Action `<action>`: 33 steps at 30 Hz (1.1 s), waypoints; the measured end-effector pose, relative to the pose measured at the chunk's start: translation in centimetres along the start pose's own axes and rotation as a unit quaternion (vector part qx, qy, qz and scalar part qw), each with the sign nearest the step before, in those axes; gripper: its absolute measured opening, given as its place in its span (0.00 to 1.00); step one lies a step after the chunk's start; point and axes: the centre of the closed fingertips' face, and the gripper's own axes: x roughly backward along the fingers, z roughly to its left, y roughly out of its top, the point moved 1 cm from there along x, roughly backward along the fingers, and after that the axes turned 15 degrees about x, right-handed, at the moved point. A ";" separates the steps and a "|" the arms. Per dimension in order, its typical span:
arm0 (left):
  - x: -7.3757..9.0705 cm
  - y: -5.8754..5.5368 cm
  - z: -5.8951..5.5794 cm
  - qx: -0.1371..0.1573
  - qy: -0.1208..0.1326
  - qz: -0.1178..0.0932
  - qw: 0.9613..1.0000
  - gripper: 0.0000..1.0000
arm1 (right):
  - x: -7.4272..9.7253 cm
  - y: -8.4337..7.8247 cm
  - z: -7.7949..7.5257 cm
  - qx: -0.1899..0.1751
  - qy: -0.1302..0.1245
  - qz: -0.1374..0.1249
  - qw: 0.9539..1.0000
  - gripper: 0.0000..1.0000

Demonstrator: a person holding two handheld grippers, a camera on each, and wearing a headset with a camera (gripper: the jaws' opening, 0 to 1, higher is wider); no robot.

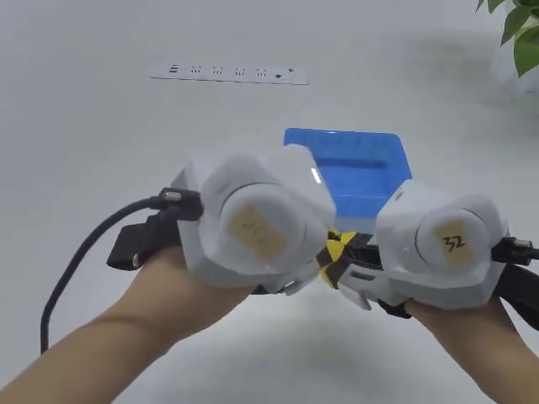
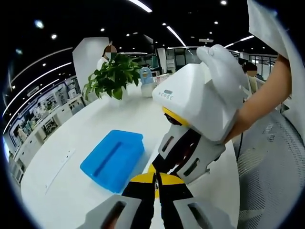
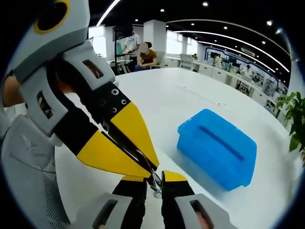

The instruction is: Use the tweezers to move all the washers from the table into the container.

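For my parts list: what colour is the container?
Blue; the container shows best in the right gripper view.

White faceted housings (image 1: 261, 215), yellow-and-black fingers (image 3: 121, 138), black cable (image 1: 76, 261), label 32 (image 1: 453, 242)

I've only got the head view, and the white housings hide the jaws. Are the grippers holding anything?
Observer: Yes. In the right gripper view the left gripper is shut on a thin metal tool, likely the tweezers, whose tip reaches the right gripper.
Operator: Is the container open?
Observer: From the gripper views the blue container looks closed on top, with a long groove along it.
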 end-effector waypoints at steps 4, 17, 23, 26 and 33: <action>-0.1 0.1 -0.2 -0.002 -0.002 0.002 1.000 0.00 | 0.1 -0.1 0.1 0.021 0.002 0.007 1.000 0.05; 1.5 2.4 -0.8 -0.076 -0.001 0.005 0.997 0.00 | 1.9 2.2 -0.4 0.059 -0.010 -0.002 0.998 0.04; 1.9 3.8 0.1 -0.081 0.006 -0.009 0.997 0.00 | 2.1 3.5 -1.8 0.070 -0.024 -0.008 0.997 0.04; 1.8 4.5 0.6 -0.087 0.007 -0.018 0.996 0.00 | 2.2 3.9 -2.8 0.069 -0.033 -0.008 0.997 0.04; 1.3 6.7 2.2 -0.102 0.015 -0.039 0.994 0.00 | 2.4 4.9 -5.7 0.065 -0.065 -0.020 0.996 0.04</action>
